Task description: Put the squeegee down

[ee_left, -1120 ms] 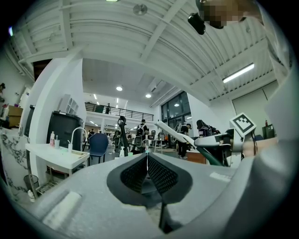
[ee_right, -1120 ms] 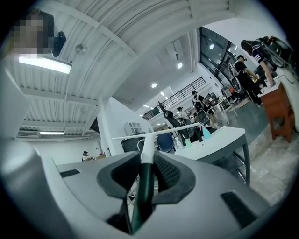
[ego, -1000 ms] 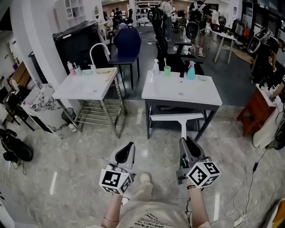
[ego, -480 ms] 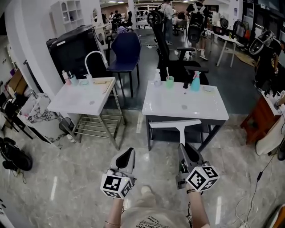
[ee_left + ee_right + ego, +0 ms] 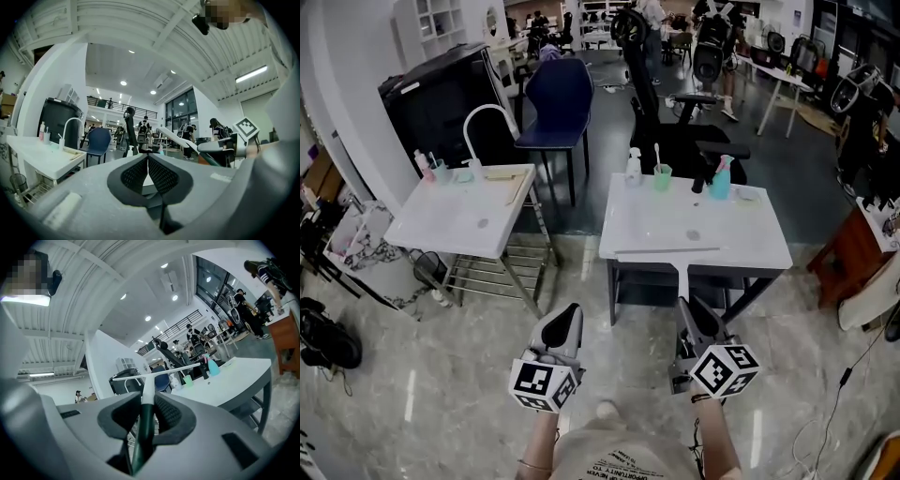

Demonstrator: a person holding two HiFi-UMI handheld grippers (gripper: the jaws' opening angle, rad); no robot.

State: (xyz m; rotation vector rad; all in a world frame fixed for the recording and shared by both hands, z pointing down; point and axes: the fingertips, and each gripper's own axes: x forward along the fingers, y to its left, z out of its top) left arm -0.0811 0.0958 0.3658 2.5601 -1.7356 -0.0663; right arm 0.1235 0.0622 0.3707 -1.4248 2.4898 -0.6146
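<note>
**A:** Marbled floor underfoot and two tables ahead. Where's the squeegee?

**B:** It's in the right gripper. The jaws stand partly apart, with the pads clamped on its dark green handle. The white blade lies crosswise above the near edge of the white table and looks clear of the top.

**A:** What's on that table?

**B:** A turquoise spray bottle, a green cup and a white pump bottle, all along the far edge.

**A:** And the left gripper?

**B:** Its jaws are closed pad to pad with nothing between them. It sits level beside the right one, over the floor.
</note>
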